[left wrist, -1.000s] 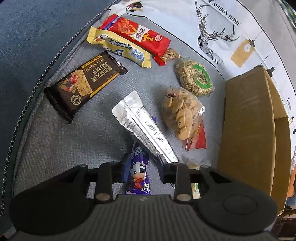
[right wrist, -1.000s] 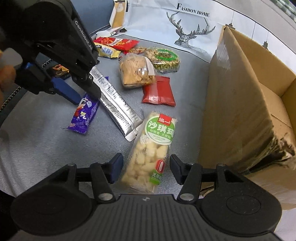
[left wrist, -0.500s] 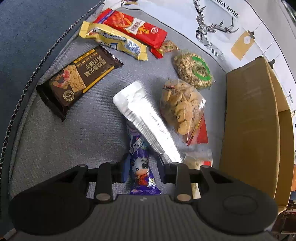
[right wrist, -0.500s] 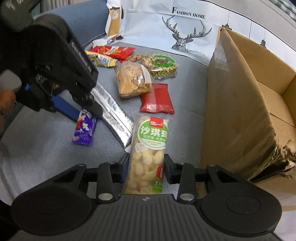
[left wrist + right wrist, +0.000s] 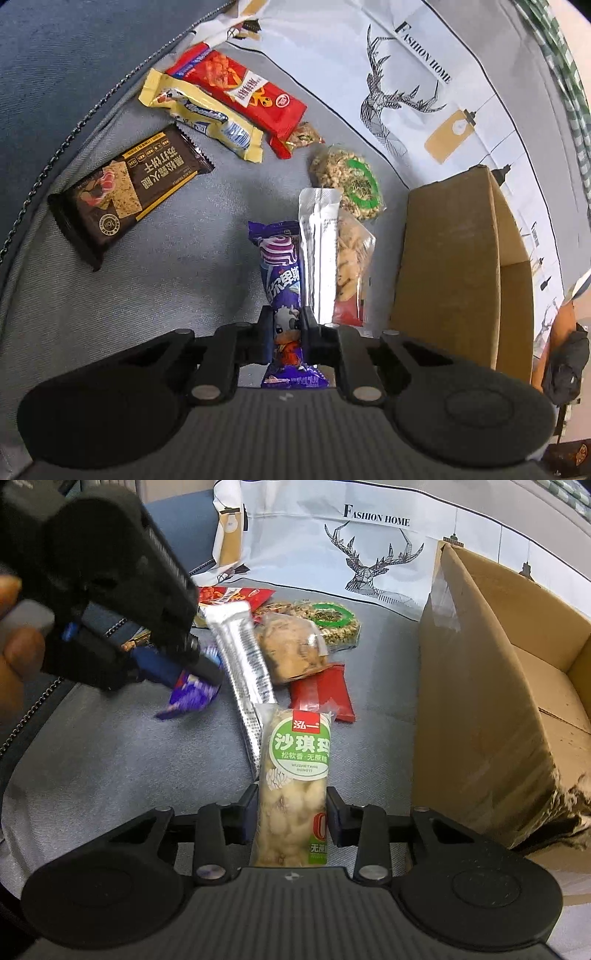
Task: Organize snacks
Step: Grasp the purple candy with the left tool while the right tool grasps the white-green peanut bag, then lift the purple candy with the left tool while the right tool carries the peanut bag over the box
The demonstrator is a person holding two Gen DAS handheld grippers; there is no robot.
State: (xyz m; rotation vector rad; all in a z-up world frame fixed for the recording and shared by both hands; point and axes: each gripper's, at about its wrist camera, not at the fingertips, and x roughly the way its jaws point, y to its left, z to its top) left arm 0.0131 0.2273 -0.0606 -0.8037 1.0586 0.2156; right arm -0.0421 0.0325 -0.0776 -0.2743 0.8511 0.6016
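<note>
- While both grippers point down at the grey cushion (image 5: 155,295), each has a snack between its fingers.
- The left gripper (image 5: 283,332) has just been closing, and its jaws now stand narrow, pressed on the lower part of the purple candy bar (image 5: 282,280); in the right wrist view that gripper (image 5: 207,668) appears at the left, blurred, with the purple wrapper (image 5: 192,698) hanging from its tip and a person's fingers (image 5: 18,653) behind it.
- The right gripper (image 5: 290,818) has been closing too; its pads press on both sides of the green-labelled pastry pack (image 5: 295,782), which points away from the camera.
- A long silver packet (image 5: 319,251) lies just beside the purple bar on its right, and its near end touches the pastry pack in the right wrist view.
- Beyond it lie a clear bag of biscuits (image 5: 349,258), a small red packet (image 5: 321,694) and a round nut cake with a green ring (image 5: 351,181).
- Further left lie a dark brown cracker pack (image 5: 125,192), a yellow bar (image 5: 203,114) and a long red pack (image 5: 240,88), the last two side by side.
- An open cardboard box (image 5: 491,686) stands on the right, near the pastry pack.
- A white cloth with a deer print (image 5: 369,554) covers the back.
</note>
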